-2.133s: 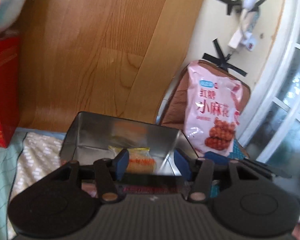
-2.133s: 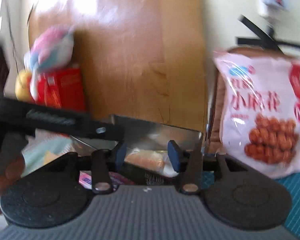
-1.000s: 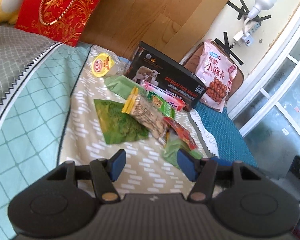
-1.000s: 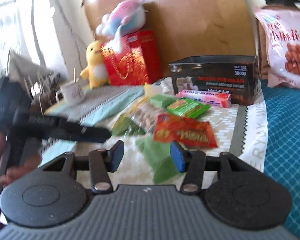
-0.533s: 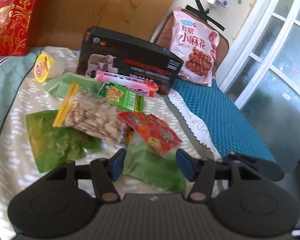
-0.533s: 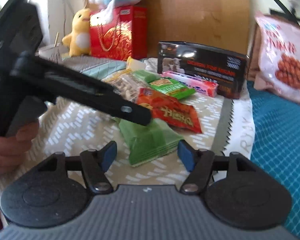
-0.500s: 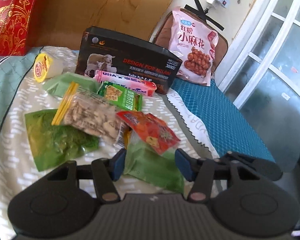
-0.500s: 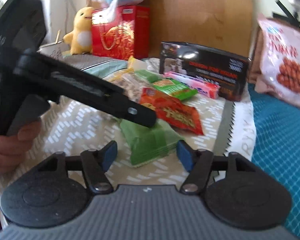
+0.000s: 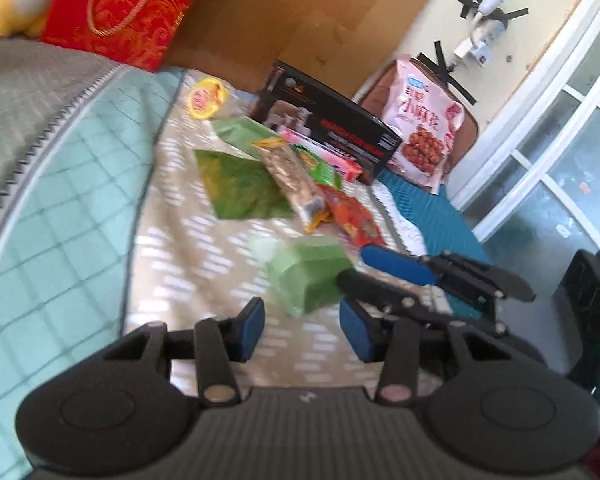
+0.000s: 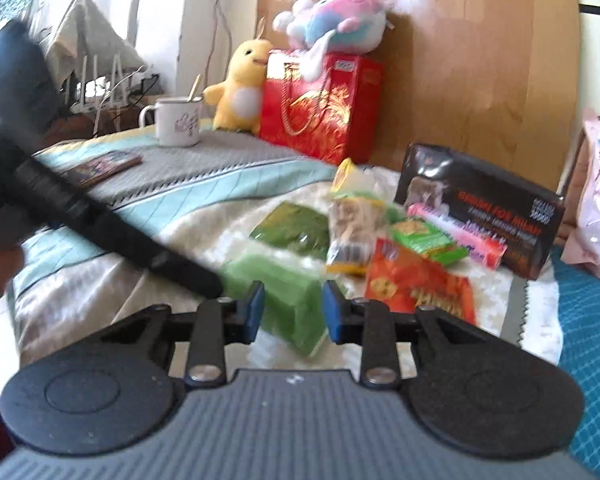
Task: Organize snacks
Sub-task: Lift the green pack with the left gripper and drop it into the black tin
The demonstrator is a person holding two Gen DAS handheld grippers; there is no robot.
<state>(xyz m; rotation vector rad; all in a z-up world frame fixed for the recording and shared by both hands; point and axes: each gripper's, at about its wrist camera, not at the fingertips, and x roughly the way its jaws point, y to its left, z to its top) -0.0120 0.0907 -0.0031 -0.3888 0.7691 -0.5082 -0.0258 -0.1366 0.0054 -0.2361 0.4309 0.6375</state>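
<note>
- right gripper [image 10: 293,312] low over the patterned beige bedspread [image 9: 188,240]; jaws closing around the pale green plastic snack packet [image 10: 288,300]; packet sits between the blue pads; blur hides whether the pads press it yet, cannot tell if gripped
- left gripper [image 9: 302,330] jaws closing with nothing between the pads, only bedspread behind them; the same green packet [image 9: 312,276] lies just ahead of its fingertips
- in the left wrist view the right gripper [image 9: 364,268] comes in from the right, one black finger touching the packet's edge, the blue-padded finger above it
- in the right wrist view the left gripper's black finger [image 10: 112,232] crosses from the left, tip just beside the packet
- remaining snacks lie loose in a cluster beyond it: red-orange foil packet [image 10: 416,284], clear bag of nuts [image 10: 350,224], dark green flat sachet [image 10: 296,230], bright green small packet [image 10: 424,238], pink bar [image 10: 460,236], yellow-lidded jelly cup [image 9: 206,98]
- black rectangular tin box [image 10: 480,204] stands behind the cluster, pink bar against its front
- large pink snack bag [image 9: 424,124] upright to the right of the tin
- red gift box [image 10: 320,108], yellow plush toy [image 10: 242,88] and white mug [image 10: 178,120] at the back
</note>
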